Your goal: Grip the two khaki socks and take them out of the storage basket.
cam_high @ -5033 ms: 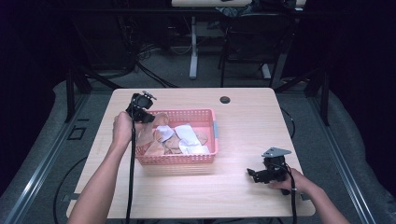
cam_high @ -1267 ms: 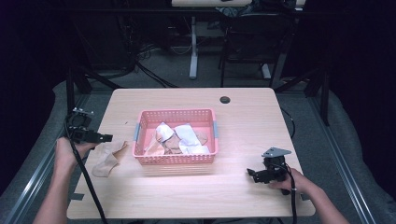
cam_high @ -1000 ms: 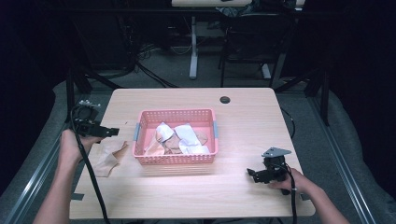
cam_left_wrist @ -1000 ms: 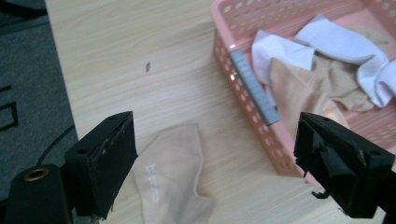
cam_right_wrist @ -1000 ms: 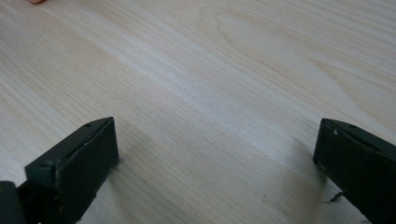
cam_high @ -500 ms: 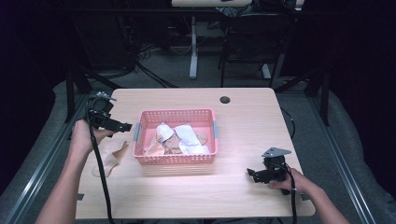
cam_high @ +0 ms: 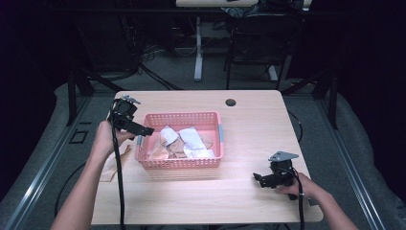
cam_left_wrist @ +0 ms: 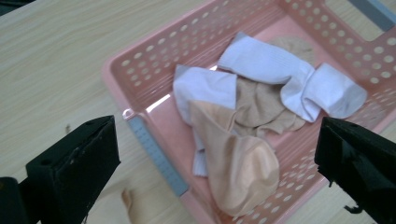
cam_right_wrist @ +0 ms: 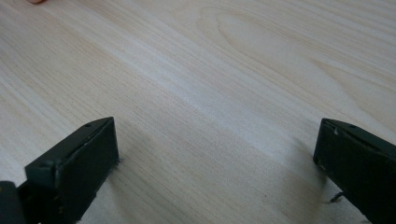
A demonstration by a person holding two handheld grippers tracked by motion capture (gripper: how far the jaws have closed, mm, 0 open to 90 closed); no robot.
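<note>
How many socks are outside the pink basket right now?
1: a tan sock lies on the table, left of the pink basket, beside the person's left forearm. The remaining socks sit piled in the basket; others may be hidden.

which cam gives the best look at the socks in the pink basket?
Left gripper view: the socks lie close up between the open left claw, white and tan ones tangled inside the pink basket. The high view shows them small and far off, colours barely separable. The right gripper view looks along the right claw at the table.
</note>
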